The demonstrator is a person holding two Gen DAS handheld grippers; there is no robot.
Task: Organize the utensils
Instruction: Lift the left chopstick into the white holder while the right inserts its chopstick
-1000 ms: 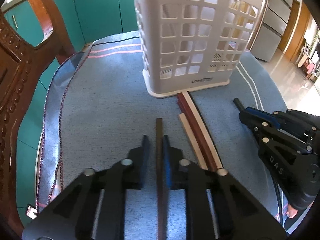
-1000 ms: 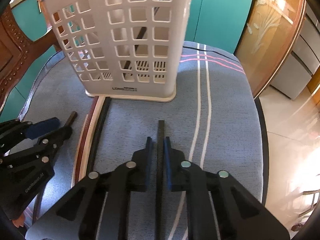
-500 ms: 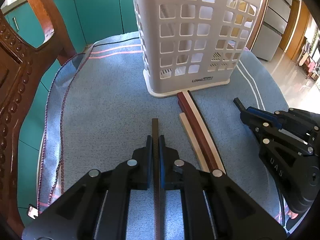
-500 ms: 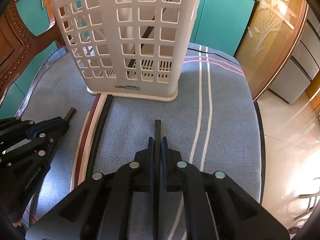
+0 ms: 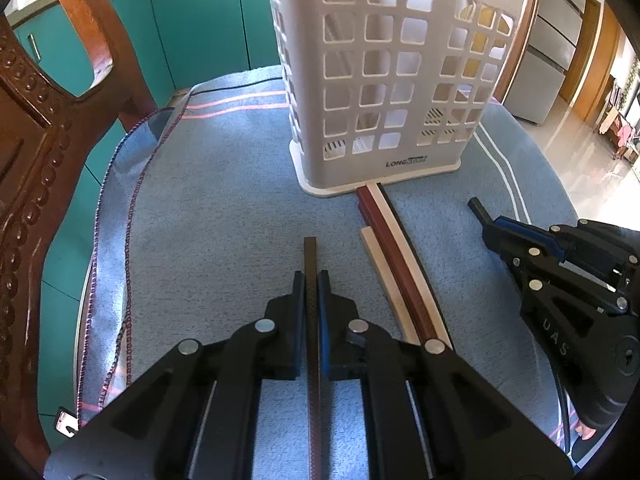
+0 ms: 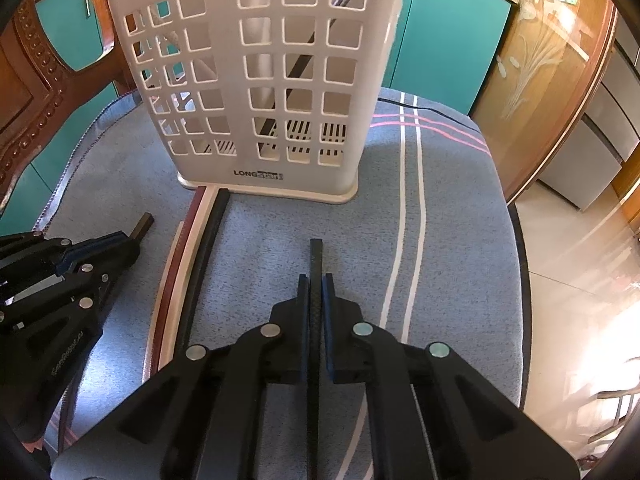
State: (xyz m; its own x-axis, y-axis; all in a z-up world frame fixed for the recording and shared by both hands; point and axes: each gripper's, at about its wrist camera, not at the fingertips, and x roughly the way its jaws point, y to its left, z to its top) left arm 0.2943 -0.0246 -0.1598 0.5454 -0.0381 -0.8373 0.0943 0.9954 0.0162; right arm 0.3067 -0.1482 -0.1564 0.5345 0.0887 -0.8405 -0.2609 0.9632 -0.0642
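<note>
Although both chopsticks are gripped, neither is seen clear of the cloth (image 5: 224,200) that covers the table. The left tongs (image 5: 311,280) are closed on a dark brown chopstick (image 5: 311,256), whose tip juts out toward 12 o'clock beyond the fingers. The right tongs (image 6: 316,282) are likewise closed on a black chopstick (image 6: 315,256), with its tip pointing at 12 o'clock too. In the left view the right tongs are seen at 3 o'clock, well apart from the left pair. The white basket (image 5: 384,80) stands upright at 12 o'clock on the cloth, and at least one dark stick (image 6: 300,66) is seen leaning inside it through the holes. Between the two tongs a loose bundle (image 5: 394,264) of red, cream and black sticks lies on the cloth, its far ends touching the basket's foot.

The chopsticks are judged light, stiff and thin, with smooth faces that may slip or pivot between the pads. Each is held near its far end, so most of the length is carried behind the fingers; some swing about the grip is to be expected when a stick is tipped upright. A hold nearer the middle would be steadier. The basket is judged light as well, and could be shoved or tipped if a stick is pressed against its rim.
</note>
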